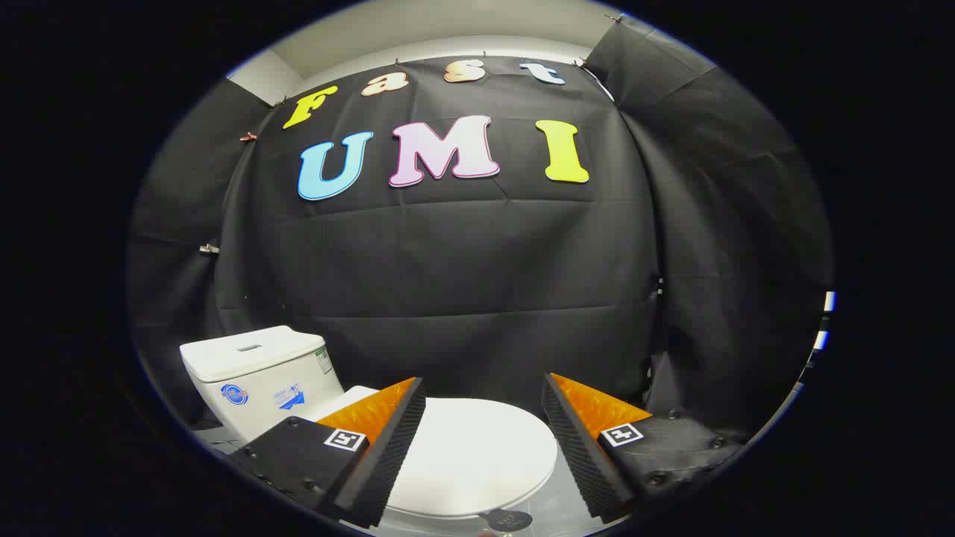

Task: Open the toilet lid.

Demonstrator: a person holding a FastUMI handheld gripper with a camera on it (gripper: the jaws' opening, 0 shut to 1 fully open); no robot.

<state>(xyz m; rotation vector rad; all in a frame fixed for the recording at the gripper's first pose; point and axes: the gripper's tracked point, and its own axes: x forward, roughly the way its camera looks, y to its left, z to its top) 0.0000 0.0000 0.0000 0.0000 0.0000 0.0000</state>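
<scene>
A white toilet stands low in front of the booth wall. Its lid (477, 455) lies flat and closed over the bowl. The white tank (261, 373) rises behind the lid, off to the left of my fingers. My gripper (483, 406) hovers above the lid, open, with a wide gap between the fingers and nothing held. The lid shows through that gap and runs under both fingers. The left finger hides the lid's left side and the hinge area.
Black cloth walls close in behind the toilet and on both sides. A small dark round tag (506, 520) lies on the pale floor just in front of the bowl's front edge.
</scene>
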